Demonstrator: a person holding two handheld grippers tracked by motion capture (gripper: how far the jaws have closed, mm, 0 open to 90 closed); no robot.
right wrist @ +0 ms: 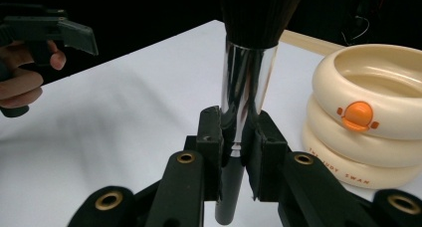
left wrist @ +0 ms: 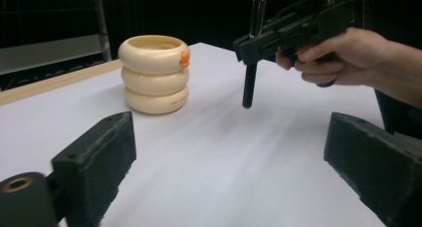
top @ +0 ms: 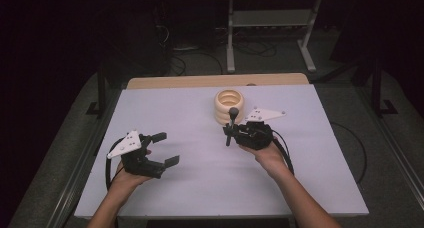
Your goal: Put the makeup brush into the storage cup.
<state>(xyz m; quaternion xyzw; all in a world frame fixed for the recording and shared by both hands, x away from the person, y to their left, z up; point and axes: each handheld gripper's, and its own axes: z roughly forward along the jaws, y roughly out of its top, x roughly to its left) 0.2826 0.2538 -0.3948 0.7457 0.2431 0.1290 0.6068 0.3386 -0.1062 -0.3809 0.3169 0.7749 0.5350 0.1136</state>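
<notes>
Brush point(right wrist: 247, 77) already lifted, pinched upright in right hand-held gripper point(right wrist: 234, 137) above the white bench point(top: 200, 118), just beside the cream ringed holder point(top: 229, 107). Not yet dropped in, probably. Left hand-held gripper point(top: 166, 149) spread wide, empty, well apart.

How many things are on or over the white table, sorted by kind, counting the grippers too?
Black hand-held grippers: 2, left and right
Cream ribbed ring-stack holder with an orange button: 1
Black-handled brush with a shiny silver collar: 1
Total: 4
</notes>
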